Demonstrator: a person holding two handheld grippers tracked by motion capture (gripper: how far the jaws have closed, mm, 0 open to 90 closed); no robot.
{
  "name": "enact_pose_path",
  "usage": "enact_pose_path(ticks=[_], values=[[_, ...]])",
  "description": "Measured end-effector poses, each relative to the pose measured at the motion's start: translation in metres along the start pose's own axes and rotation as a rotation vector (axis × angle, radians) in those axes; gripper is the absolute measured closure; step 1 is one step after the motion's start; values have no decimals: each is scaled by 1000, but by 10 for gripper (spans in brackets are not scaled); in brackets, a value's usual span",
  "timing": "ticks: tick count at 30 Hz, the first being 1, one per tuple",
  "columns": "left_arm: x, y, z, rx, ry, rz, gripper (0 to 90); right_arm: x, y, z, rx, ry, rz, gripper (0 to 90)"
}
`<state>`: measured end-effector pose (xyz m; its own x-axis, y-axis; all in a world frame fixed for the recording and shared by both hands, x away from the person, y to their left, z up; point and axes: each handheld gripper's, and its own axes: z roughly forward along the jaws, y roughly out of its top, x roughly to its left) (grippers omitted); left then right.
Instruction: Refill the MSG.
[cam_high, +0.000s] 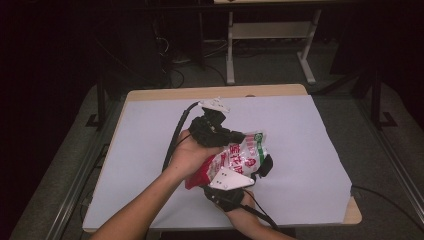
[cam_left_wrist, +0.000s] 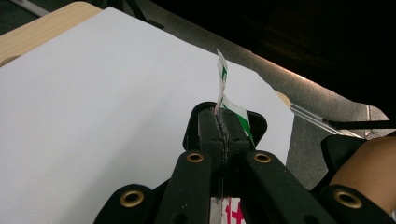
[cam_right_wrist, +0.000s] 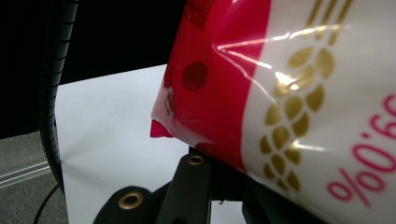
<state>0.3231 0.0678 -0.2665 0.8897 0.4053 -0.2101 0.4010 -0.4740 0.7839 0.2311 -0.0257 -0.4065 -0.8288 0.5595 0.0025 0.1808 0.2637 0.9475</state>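
Bag (cam_high: 240, 157) pinched between both grippers (cam_high: 239, 136) (cam_high: 262, 167)

The high view is looking forward and down from above the near edge, taking in the whole white paper-covered wooden table (cam_high: 150, 130). Each gripper view is riding close behind its own black jaws, sharing the crinkly red-and-white plastic food bag (cam_high: 240, 157) (cam_left_wrist: 223, 77) (cam_right_wrist: 289, 93) and the white sheet.

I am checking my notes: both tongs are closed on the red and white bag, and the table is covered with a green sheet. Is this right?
Not quite. The sheet is white, as the high view shows. Both the left tongs and right tongs are closed on the red and white bag.
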Motion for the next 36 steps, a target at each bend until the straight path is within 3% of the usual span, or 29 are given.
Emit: enact_pose_path(ticks=[36], values=[[-2,1,3,4,3,1,900,0,0,0,-9,4,9,900]])
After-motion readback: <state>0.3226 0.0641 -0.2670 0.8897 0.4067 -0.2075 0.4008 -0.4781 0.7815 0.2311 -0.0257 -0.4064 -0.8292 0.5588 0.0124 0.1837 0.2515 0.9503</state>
